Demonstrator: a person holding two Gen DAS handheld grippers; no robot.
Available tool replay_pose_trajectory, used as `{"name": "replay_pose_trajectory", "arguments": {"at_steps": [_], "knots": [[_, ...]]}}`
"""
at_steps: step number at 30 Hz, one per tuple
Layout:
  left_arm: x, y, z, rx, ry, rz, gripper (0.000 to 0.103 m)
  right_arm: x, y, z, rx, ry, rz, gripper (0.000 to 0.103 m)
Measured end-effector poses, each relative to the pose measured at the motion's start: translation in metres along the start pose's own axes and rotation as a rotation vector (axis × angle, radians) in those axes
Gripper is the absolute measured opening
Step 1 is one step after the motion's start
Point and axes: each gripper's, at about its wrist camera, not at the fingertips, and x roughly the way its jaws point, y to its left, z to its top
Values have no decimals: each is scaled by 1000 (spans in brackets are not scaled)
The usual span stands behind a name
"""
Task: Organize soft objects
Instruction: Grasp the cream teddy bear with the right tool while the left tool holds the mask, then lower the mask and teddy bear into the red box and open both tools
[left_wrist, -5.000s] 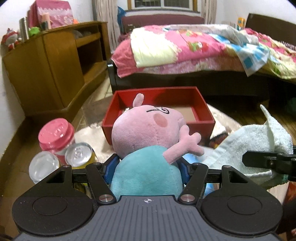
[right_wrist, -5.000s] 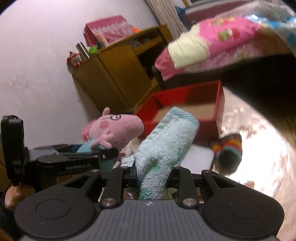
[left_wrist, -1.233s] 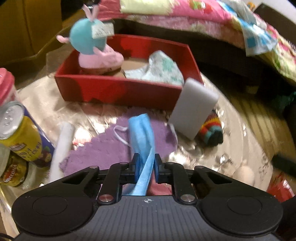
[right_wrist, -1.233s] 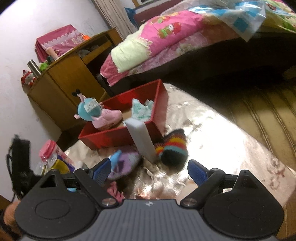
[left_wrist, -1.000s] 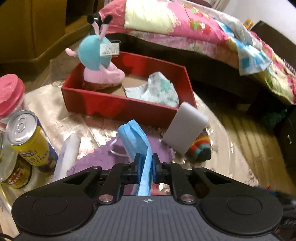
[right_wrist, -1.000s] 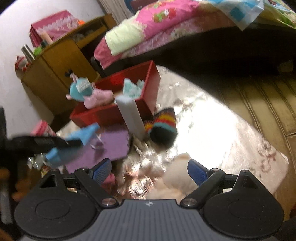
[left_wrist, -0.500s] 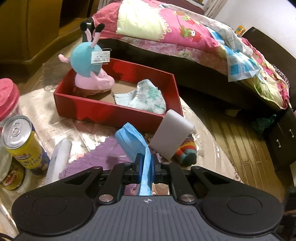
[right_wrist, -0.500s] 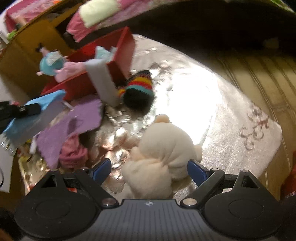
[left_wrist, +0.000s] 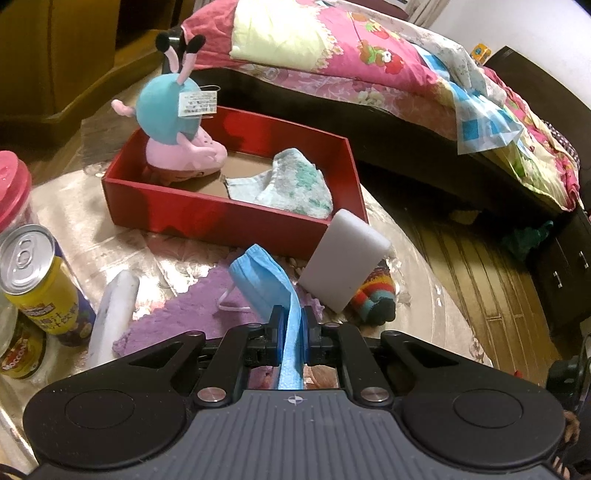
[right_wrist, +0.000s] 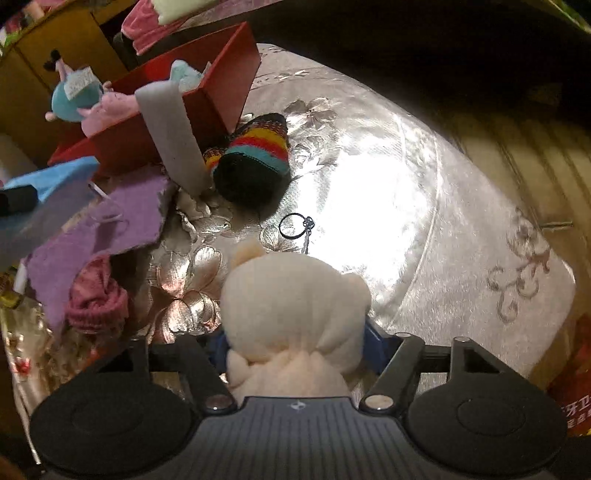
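Observation:
My left gripper is shut on a blue face mask and holds it above the purple cloth, short of the red box. The box holds a pink pig plush and a pale green towel. My right gripper has its jaws around a cream plush toy that sits on the shiny table cover; the pads touch its sides. The red box also shows far left in the right wrist view.
A white foam block leans on the box beside a striped sock. Cans and a pink-lidded jar stand at left. A pink knit item and a key ring lie near the cream plush. A bed stands behind.
My left gripper has lifted the mask a little toward the box. My right gripper has dropped onto the cream plush and its jaws have closed in on it.

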Motion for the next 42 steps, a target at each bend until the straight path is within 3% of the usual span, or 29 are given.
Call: {"name": "replay_pose_trajectory", "arguments": {"at_steps": [4,11,16,25,30,42], "knots": [[0,-1,0,1,-4,0,5,-10,2,-1,32,-18,91,35],[-3,-1,1,-3,-23,13,5,-32,28,13,-13,-151,183,35],[-11,-5,3,10,-52,21,5,-44,40,19,-54,-236,211,35],[-24,-10,6,2,-87,-19,5,-54,41,26,-20,-284,267,35],[-37,-11,13,-15,-142,-38,5,-61,44,33,-11,-324,301,35],[-55,-14,34,-21,-268,-7,5,-79,66,64,-35,-465,357,35]]}}
